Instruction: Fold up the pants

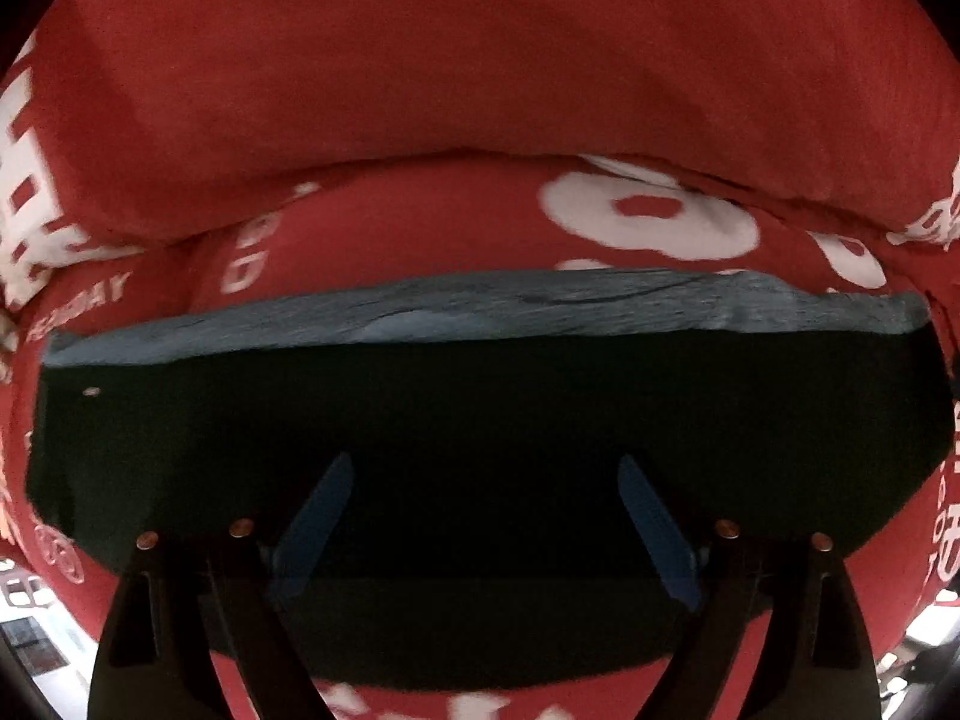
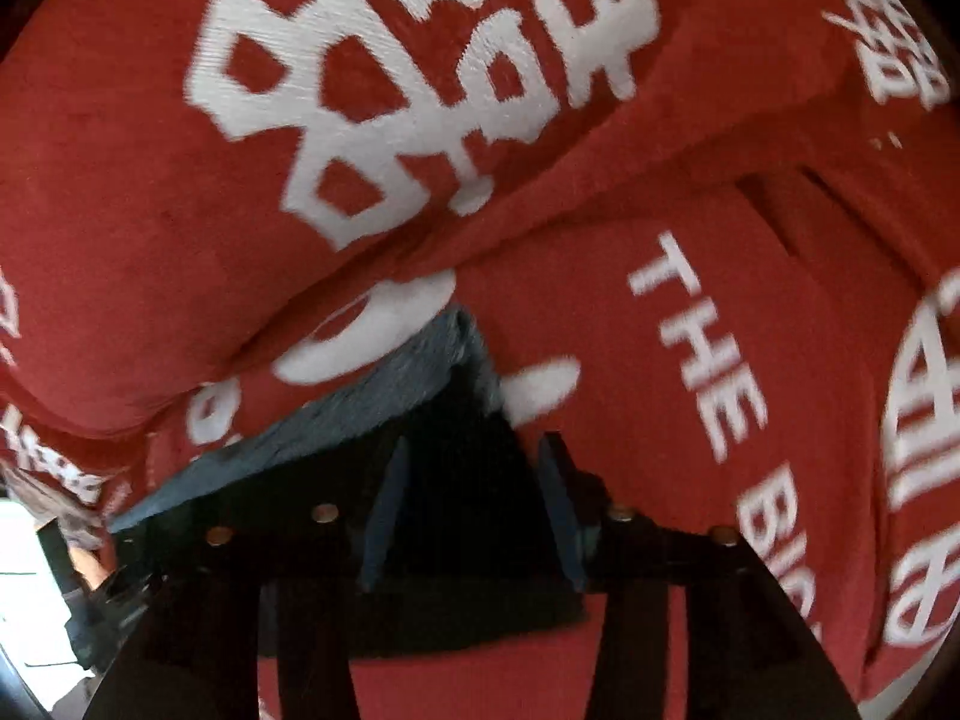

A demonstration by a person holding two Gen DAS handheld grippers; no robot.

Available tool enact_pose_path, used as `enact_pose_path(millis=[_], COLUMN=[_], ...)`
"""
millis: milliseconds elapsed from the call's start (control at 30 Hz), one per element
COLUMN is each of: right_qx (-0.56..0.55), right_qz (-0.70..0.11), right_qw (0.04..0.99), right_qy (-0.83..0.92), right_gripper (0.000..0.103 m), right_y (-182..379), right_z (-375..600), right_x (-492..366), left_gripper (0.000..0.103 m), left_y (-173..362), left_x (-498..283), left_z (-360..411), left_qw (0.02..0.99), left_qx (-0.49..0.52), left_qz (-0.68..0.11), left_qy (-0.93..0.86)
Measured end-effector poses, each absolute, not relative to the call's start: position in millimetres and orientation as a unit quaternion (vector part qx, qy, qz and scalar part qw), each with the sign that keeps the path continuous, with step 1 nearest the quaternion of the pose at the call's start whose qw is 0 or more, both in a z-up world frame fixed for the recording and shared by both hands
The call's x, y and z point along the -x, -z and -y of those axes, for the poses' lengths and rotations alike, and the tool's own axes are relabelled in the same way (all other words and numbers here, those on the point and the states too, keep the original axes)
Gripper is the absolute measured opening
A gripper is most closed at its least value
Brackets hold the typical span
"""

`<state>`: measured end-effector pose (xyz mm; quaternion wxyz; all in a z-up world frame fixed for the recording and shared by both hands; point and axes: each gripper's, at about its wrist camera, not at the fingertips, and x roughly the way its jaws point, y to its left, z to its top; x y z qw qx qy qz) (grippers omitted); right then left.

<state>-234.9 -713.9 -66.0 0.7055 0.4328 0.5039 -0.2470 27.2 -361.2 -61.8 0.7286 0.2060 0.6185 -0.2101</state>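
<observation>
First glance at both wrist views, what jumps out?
The red bedding printed with big white characters and lettering fills both views, bunched into a thick fold along the top of the left wrist view. Across the middle lies the folded dark pants, its greyish-blue edge facing the fold. The left gripper hovers over it with its blue fingers spread wide.

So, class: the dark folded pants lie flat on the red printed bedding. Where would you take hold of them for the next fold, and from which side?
Grip the dark folded pants at the grey-blue far edge; its thick, layered band stands proud of the red bedding. Come from above, as the open left gripper already points down over them, probably pinching near a corner.
</observation>
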Motion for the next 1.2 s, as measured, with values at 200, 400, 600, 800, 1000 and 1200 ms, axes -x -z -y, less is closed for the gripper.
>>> enact_pose_path(millis=[200, 400, 600, 800, 1000, 1200], right_qx=[-0.448, -0.389, -0.347, -0.258, -0.169, -0.115], right_qz=[-0.498, -0.535, -0.558, -0.590, -0.611, -0.634], right_qw=[0.707, 0.734, 0.751, 0.758, 0.745, 0.728], right_qy=[0.228, 0.155, 0.058, -0.107, -0.205, -0.235], right_gripper=[0.051, 0.051, 0.052, 0.052, 0.052, 0.052], right_y=[48.9, 34.3, 28.0, 34.7, 50.7, 81.4], right_z=[657.0, 569.7, 463.2, 320.9, 198.3, 135.8], right_x=[231.5, 153.3, 51.7, -99.9, -211.7, -284.3], left_gripper=[0.091, 0.091, 0.091, 0.091, 0.092, 0.092], left_y=[40.1, 44.1, 45.2, 57.7, 95.1, 93.6], left_x=[-44.2, -70.8, -115.4, -157.9, -164.3, -158.7], left_z=[295.5, 214.5, 139.1, 52.8, -4.9, -13.8], left_qw=[0.742, 0.755, 0.773, 0.804, 0.794, 0.805], left_qx=[-0.209, -0.209, -0.209, -0.179, -0.117, -0.097], left_qz=[-0.607, -0.595, -0.569, -0.550, -0.585, -0.569], left_qy=[0.193, 0.180, 0.187, 0.137, 0.119, 0.133])
